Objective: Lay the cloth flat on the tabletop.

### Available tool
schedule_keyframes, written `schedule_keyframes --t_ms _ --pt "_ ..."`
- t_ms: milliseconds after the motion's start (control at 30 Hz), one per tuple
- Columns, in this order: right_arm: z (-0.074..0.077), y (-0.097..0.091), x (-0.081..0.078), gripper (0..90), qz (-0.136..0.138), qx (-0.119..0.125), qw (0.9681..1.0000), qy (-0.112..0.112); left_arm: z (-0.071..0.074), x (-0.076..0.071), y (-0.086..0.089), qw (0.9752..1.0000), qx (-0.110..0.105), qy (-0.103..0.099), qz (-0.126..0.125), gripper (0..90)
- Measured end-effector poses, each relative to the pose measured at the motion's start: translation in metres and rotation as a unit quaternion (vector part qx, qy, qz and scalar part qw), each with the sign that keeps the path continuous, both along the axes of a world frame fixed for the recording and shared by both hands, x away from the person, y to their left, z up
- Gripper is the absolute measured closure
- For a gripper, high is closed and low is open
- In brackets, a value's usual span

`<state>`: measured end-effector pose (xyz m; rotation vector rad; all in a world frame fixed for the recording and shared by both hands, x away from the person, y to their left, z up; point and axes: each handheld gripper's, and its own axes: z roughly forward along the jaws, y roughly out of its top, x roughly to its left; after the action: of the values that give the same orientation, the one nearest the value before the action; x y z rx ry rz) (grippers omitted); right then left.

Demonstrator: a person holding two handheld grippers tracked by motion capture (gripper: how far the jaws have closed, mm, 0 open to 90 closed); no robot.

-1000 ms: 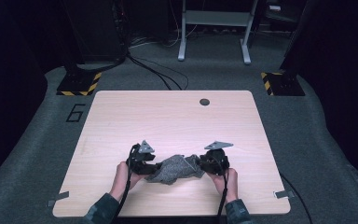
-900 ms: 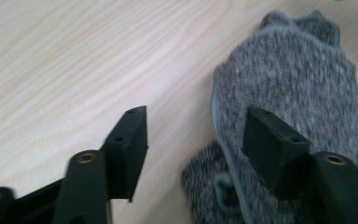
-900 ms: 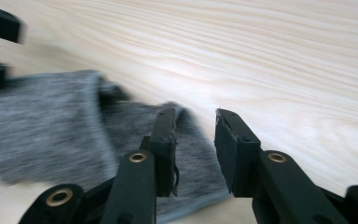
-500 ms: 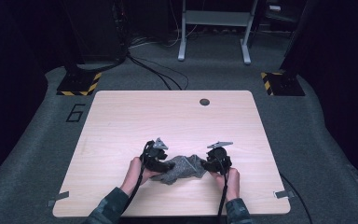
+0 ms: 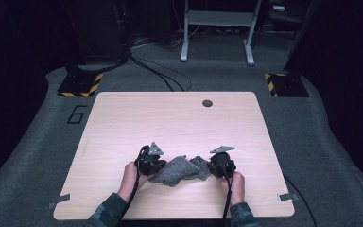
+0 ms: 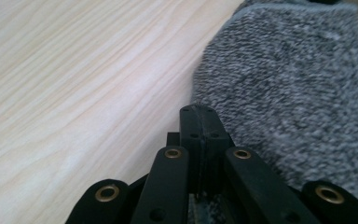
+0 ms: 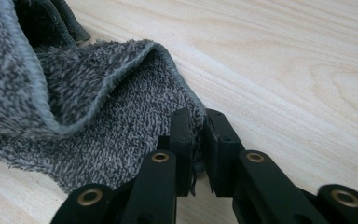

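two grippers at the ends of a grey cloth [image 5: 182,170]
left gripper [image 6: 199,116] just closed, jaws together beside the cloth; right gripper [image 7: 196,128] just closed, pinching its edge, both low on the table [image 5: 170,118].

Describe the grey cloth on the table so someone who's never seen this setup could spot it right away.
Start at the light wooden table and go to its near edge, where the person's two hands come in. Between the two black tongs lies a crumpled, fuzzy, speckled grey cloth with a stitched hem. It is the one soft thing there; the table's other mark is a small dark round hole at the far edge.
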<state>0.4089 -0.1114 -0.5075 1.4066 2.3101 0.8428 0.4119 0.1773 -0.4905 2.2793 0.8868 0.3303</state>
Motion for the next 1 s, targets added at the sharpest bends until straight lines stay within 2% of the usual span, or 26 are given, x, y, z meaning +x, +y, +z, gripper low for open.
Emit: schedule_keyframes --t_ms 167,267,300,433,467,600,733,833,1000 --pt "0.0 -0.003 0.0 81.6 0.004 -0.001 1.0 -0.005 0.0 0.0 0.009 0.9999 -0.005 -0.005 0.012 89.9" --pt "-0.001 -0.004 0.0 81.6 0.004 0.003 1.0 -0.004 0.003 0.0 0.012 0.9996 -0.022 -0.009 0.016 89.8" --pt "-0.001 -0.005 -0.001 81.6 0.003 0.005 1.0 -0.005 0.004 0.0 0.012 0.9994 -0.029 -0.008 0.016 87.1" --pt "-0.002 -0.006 -0.001 81.8 0.002 0.01 0.9999 -0.01 0.013 0.001 0.007 0.9987 -0.049 0.007 0.007 55.3" --pt "-0.002 -0.007 -0.001 81.9 0.002 0.011 0.9999 -0.01 0.015 0.001 0.005 0.9986 -0.053 0.002 0.005 47.8" --pt "-0.002 -0.007 -0.001 82.1 0.0 0.011 0.9999 -0.01 0.02 0.003 -0.01 0.9981 -0.057 0.017 -0.015 32.3" --pt "-0.001 -0.005 -0.001 82.2 -0.001 0.005 1.0 -0.005 0.012 0.005 -0.029 0.9976 -0.045 0.039 -0.037 25.8" --pt "-0.002 -0.005 -0.002 82.4 -0.002 0.007 0.9999 -0.009 0.005 0.005 -0.036 0.9967 -0.034 0.053 -0.051 33.6" --pt "-0.004 -0.007 -0.003 84.2 -0.005 0.016 0.9998 -0.014 -0.001 0.004 -0.037 0.9959 -0.029 0.068 -0.052 57.8"
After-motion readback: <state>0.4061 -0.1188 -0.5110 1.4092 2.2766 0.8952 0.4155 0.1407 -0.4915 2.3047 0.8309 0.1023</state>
